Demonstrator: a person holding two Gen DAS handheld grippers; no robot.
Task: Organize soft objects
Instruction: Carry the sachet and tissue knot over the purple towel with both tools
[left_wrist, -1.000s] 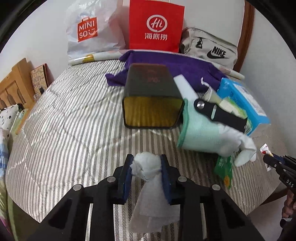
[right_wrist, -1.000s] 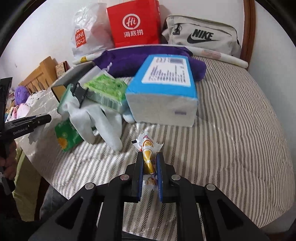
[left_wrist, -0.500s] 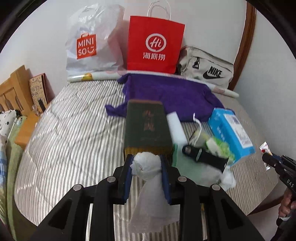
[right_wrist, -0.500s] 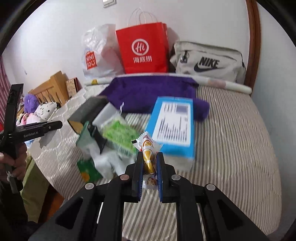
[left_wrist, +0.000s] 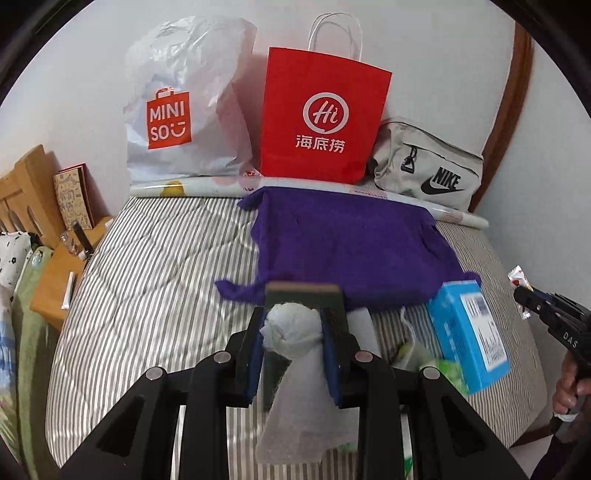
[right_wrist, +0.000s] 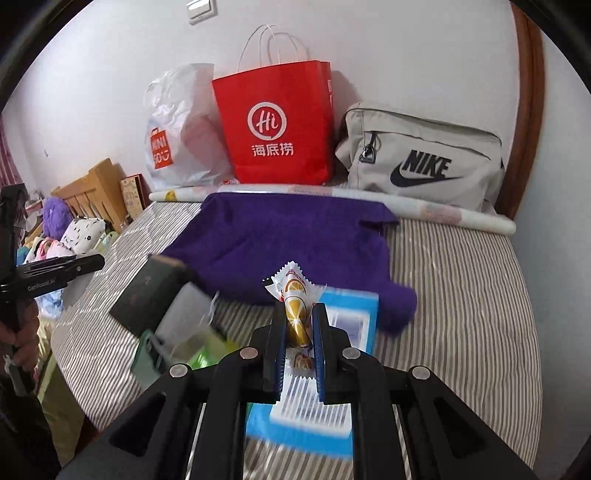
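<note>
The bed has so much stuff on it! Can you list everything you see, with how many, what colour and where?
Miniso plastic bag: 1, white with orange logo, against the wall, back left
Paper bag: 1, red, against the wall, middle
Nike bag: 1, beige, back right
Towel: 1, purple, spread on the striped bed
Box: 1, dark green, lying left of the towel's front edge
Tissue pack: 1, blue, front right
Tissue wad: 1, white, in the left tongs
Candy: 1, gold and white wrapper, in the right tongs
Left tongs: black, shut
Right tongs: black, shut
</note>
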